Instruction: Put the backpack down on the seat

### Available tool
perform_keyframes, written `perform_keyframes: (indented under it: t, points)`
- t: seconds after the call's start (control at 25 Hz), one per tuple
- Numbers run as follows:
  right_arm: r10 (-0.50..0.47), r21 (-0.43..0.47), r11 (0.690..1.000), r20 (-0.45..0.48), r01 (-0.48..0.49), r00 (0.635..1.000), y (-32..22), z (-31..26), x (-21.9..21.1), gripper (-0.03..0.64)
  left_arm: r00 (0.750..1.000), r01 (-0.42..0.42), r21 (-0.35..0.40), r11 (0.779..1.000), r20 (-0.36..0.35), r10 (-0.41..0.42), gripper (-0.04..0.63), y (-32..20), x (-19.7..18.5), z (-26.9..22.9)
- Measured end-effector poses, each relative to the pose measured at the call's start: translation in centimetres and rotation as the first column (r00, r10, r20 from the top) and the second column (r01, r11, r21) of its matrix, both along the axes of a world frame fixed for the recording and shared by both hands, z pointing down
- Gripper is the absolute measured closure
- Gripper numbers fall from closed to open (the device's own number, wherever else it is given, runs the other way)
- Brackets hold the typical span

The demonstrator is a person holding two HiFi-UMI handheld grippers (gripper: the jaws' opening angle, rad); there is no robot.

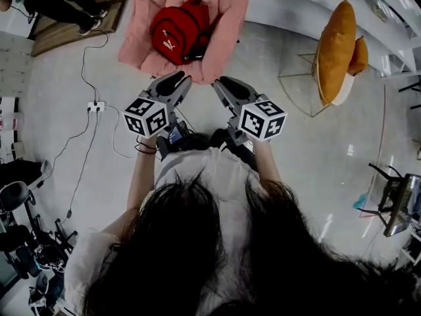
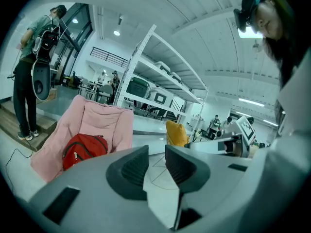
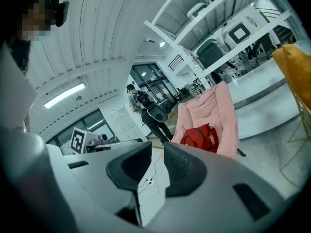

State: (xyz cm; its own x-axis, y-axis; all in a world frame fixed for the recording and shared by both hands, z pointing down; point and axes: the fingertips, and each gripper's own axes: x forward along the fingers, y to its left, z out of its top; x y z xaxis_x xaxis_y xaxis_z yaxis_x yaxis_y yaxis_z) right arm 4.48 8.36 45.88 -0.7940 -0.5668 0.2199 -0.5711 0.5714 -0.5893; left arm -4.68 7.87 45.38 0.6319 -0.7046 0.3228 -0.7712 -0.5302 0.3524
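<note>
Pale floor (image 1: 316,150) | power strip (image 1: 96,106) left | yellow chair (image 1: 337,51) right | backpack (image 1: 179,30) on pink seat (image 1: 230,18)

Top of pink seat (image 1: 230,18) cut off at upper edge; yellow cushion (image 3: 296,76) cropped at rt edge.

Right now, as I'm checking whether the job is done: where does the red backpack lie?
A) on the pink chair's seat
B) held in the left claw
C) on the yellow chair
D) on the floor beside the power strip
A: the red backpack rests on the pink chair, while the left claw and right claw hang empty, short of it.
</note>
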Motion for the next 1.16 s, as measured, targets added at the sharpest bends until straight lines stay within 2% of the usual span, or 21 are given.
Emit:
perform_keyframes:
  t: [0.52, 0.96, 1.16]
  points:
    - [0.057, -0.003, 0.998, -0.042, -0.058, 0.997, 0.9, 0.2, -4.9, 0.537, 0.998, -0.060, -0.005, 0.998, -0.030, 0.060, 0.480, 0.1, -5.0, 0.0]
    - [0.081, -0.003, 0.997, -0.069, -0.081, 0.994, 1.1, 0.8, -5.5, 0.537, 0.998, -0.047, -0.014, 0.999, -0.033, 0.047, 0.480, -0.2, -7.1, 0.7]
    - [0.086, 0.012, 0.996, -0.069, -0.085, 0.994, -0.4, 0.6, -5.9, 0.538, 0.999, -0.033, 0.020, 0.999, -0.030, 0.034, 0.480, -1.7, -8.1, -0.5]
